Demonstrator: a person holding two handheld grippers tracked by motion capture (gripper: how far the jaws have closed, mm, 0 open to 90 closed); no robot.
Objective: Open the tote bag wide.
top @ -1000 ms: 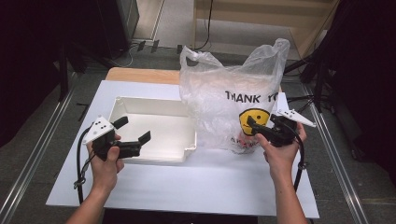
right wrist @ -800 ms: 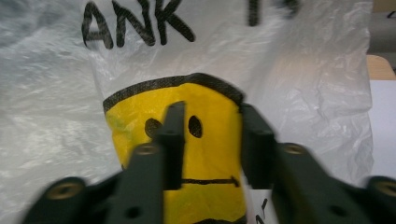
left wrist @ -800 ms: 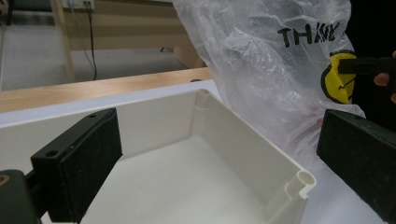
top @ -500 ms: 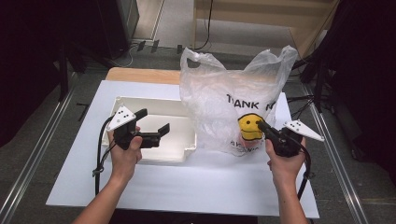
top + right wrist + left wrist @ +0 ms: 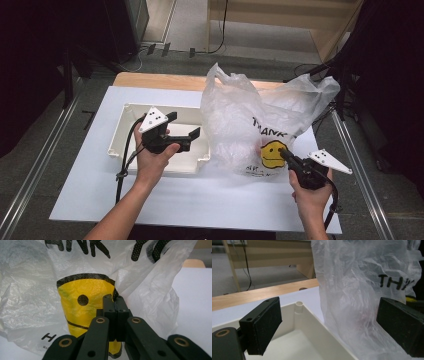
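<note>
The left hand-held gripper (image 5: pixel 185 127) hangs over the cream plastic tray (image 5: pixel 122 135), its jaws spread wide with nothing between them. In the left gripper view one black pad (image 5: pixel 265 327) sits above the tray's inner wall (image 5: pixel 322 340), and the other pad (image 5: pixel 399 325) stands in front of the clear plastic bag (image 5: pixel 357 290), which rises just beyond the jaws and a little to one side; whether that pad brushes the film I cannot tell from this angle. Over the last moment these jaws have narrowed slightly, yet they remain spread.

The right hand-held gripper (image 5: pixel 284 154) points at the lower front of the bag (image 5: pixel 260 125), right at the yellow smiley face (image 5: pixel 272 152) printed under the black lettering. In the right gripper view its jaws are pressed together, tips (image 5: pixel 115 301) at the edge of the yellow print (image 5: pixel 85 302), and they appear to pinch a fold of the film there, though the fold itself is hard to make out between the pads.

The bag stands upright on the white bench (image 5: pixel 200 200), beyond the right hand-held gripper and just beside the left one, its near side against the tray's end. Something reddish shows faintly through the film, low in the bag.
</note>
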